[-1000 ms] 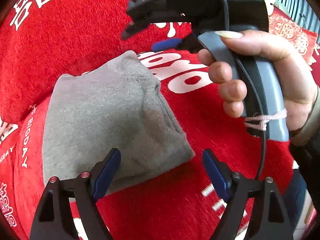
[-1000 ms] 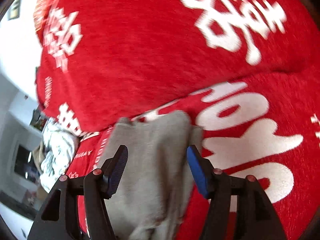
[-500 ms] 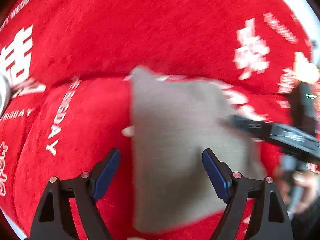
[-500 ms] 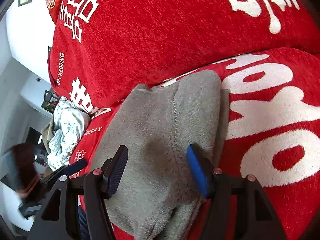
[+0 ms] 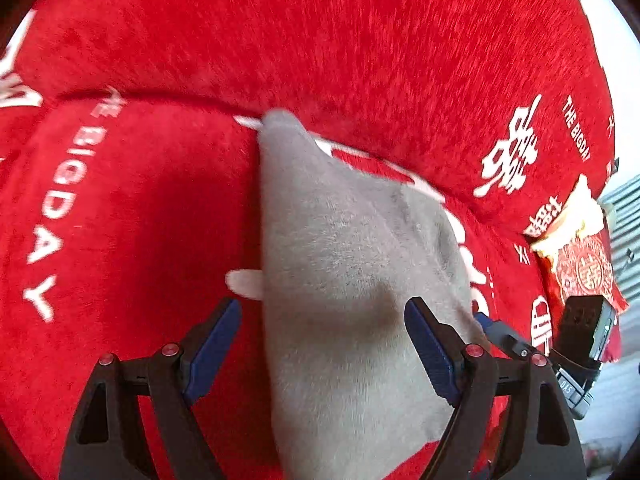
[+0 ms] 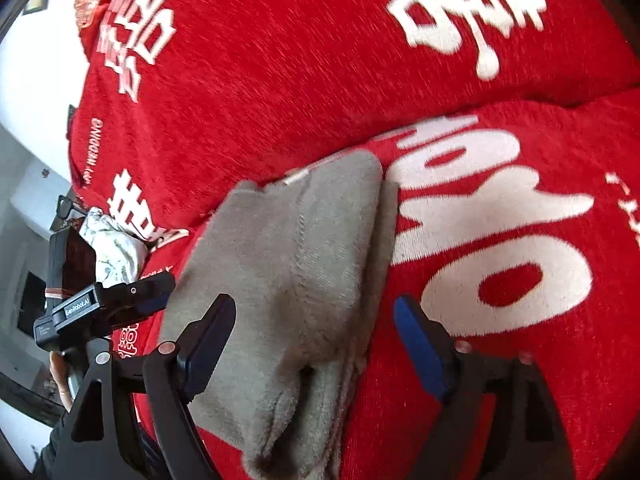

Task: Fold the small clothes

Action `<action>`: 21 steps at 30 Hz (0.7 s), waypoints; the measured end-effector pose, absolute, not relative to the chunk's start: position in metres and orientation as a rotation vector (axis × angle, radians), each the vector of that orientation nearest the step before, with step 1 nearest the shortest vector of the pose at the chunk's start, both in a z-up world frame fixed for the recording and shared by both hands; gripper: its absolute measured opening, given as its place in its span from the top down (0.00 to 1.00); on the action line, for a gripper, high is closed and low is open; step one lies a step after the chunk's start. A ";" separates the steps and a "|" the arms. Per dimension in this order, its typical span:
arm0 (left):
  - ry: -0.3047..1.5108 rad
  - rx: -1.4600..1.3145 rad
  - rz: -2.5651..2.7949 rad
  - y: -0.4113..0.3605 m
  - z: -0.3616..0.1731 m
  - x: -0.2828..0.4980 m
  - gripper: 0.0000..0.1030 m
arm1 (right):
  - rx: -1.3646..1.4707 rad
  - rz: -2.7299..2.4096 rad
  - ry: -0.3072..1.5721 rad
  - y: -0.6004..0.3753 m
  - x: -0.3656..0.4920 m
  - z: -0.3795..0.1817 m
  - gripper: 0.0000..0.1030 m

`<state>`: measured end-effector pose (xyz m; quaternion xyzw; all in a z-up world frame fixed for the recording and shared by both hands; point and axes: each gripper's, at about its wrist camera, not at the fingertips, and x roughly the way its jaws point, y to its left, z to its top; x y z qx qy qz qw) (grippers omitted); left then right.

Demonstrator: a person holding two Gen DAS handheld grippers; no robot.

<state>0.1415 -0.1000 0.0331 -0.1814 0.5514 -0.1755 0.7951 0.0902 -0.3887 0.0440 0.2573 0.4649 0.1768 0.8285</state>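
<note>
A folded grey fleece garment (image 5: 344, 280) lies on the red sofa seat; it also shows in the right wrist view (image 6: 288, 280), with stacked layers at its near edge. My left gripper (image 5: 322, 348) is open, its blue pads either side of the garment's near part, holding nothing. My right gripper (image 6: 314, 344) is open over the garment's near right edge, also empty. The right gripper's body (image 5: 576, 344) shows at the garment's right side in the left wrist view; the left gripper's body (image 6: 100, 304) shows at its left in the right wrist view.
The red sofa cover (image 5: 320, 40) with white lettering has a backrest close behind the garment. A red and gold cushion (image 5: 576, 252) sits at the right end. A pile of pale crumpled clothes (image 6: 116, 248) lies at the left end.
My left gripper has swung around to face the garment from its left side. The right gripper has shifted slightly, with the garment now lying across its open jaws. Both stayed open.
</note>
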 end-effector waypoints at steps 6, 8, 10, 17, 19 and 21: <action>1.274 -0.518 -0.466 -0.106 -0.006 0.158 0.18 | 0.603 0.397 1.081 -0.373 0.107 0.011 0.18; 1.285 -0.580 -0.497 -0.103 -0.016 0.160 0.18 | 0.595 0.398 1.057 -0.370 0.110 0.010 0.19; 1.263 -0.579 -0.524 -0.105 -0.016 0.158 0.26 | 0.606 0.411 1.066 -0.365 0.114 0.008 0.26; 1.195 -0.448 -0.486 -0.119 0.000 0.150 0.42 | 0.598 0.420 1.053 -0.360 0.114 0.007 0.50; 1.171 -0.403 -0.476 -0.124 0.007 0.146 0.44 | 0.575 0.416 1.045 -0.360 0.111 0.012 0.53; 1.155 -0.379 -0.473 -0.126 0.012 0.142 0.45 | 0.550 0.412 1.040 -0.358 0.110 0.017 0.54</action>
